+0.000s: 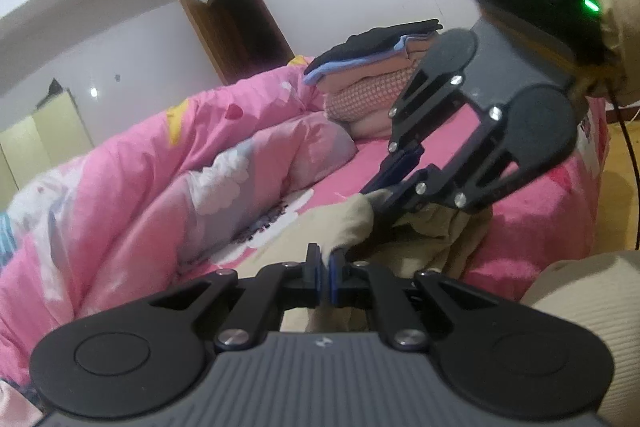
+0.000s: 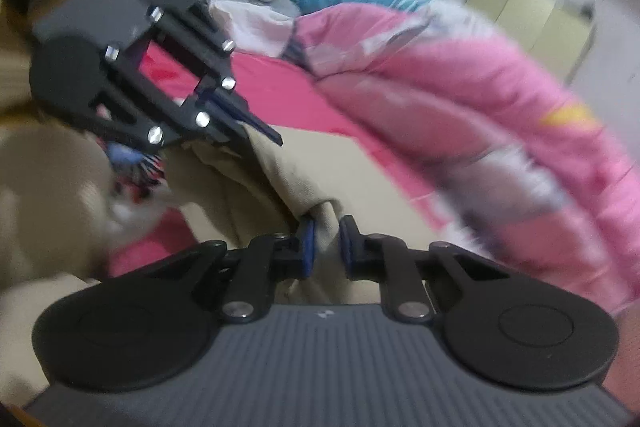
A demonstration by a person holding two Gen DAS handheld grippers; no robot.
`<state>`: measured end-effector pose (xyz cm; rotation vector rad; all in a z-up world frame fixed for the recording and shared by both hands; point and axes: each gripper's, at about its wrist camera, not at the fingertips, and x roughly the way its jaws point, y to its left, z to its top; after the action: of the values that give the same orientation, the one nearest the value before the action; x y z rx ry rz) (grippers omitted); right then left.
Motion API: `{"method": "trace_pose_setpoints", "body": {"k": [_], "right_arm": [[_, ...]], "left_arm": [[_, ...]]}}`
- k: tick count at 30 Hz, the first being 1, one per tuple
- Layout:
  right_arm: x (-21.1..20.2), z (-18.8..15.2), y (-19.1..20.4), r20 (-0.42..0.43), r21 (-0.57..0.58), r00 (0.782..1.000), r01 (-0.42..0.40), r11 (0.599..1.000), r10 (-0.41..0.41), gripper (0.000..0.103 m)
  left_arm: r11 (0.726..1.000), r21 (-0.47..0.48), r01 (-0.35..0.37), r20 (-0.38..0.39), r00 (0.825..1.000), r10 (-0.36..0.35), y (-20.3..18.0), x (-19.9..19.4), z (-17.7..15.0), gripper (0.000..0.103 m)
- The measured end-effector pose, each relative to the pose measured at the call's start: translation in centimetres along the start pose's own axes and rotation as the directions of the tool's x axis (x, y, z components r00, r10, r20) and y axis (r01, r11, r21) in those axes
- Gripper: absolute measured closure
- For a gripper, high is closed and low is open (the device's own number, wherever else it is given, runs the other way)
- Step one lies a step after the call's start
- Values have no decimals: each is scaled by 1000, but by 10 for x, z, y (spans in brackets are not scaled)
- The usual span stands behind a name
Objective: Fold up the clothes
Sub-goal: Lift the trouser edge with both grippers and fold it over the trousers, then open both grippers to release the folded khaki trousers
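Beige garment [image 1: 352,223] pinched in left tool [image 1: 325,275] and right tool [image 2: 325,245], between fingertips.

Bed [image 1: 532,211], pink sheet: beige garment [image 1: 348,223] on it, w/ pink quilt [image 1: 132,179] & folded clothes stack [image 1: 372,67].

the left gripper [image 1: 325,269] sits at the lower middle of its own view, jaws nearly closed, pinching cloth. the right gripper [image 2: 326,245] sits low in its view, jaws clamped on a fold. each shows in the other's view, angled inward toward it.
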<state>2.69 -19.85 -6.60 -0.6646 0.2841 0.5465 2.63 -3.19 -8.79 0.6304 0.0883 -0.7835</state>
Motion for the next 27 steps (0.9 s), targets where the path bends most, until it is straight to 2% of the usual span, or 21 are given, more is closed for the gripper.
{"method": "trace_pose_setpoints", "body": {"k": [3,5,7,8,11,13,15,18,21,23,26,27], "right_arm": [[1,-2,17,5,-84,993,116,990,-116,92],[5,-6,27,10,-148,980,198,969,-199,92],[10,-7,42,24,-265,962,268,926,-271,92],[12,-8,50,34,-319,952,299,900,-304,93],[13,-12,62,59,-402,935,343,849,-350,93],[13,-16,68,73,-447,926,363,818,-371,94],[12,-14,75,93,-483,915,387,786,-394,97],[16,-13,77,76,-480,916,380,791,-394,97],[26,-22,78,-15,-494,945,277,824,-327,96],[21,-21,74,-33,-474,958,236,848,-285,95],[-10,-3,43,-57,-248,985,146,958,-165,71],[-21,2,28,-59,-144,991,107,984,-116,71]], "left_arm": [[1000,27,4,-19,1000,-4,-4,2,-1,98],[998,57,5,-44,999,-2,-9,4,-4,93],[996,93,-15,-69,997,21,-14,5,-6,86],[994,109,-27,-82,996,36,-16,5,-8,85],[986,145,-80,-115,989,97,-20,4,-13,87],[973,184,-141,-106,981,162,-25,-2,-11,93],[954,227,-195,-86,972,219,-30,-8,-10,93],[960,216,-180,-120,971,209,-33,-5,-20,92],[968,198,-155,-142,973,184,-36,-1,-31,93],[973,173,-152,-138,975,176,-33,-4,-31,93],[981,133,-144,-130,978,162,-28,-7,-33,93],[981,133,-145,-124,979,161,-28,-8,-34,93]]}}
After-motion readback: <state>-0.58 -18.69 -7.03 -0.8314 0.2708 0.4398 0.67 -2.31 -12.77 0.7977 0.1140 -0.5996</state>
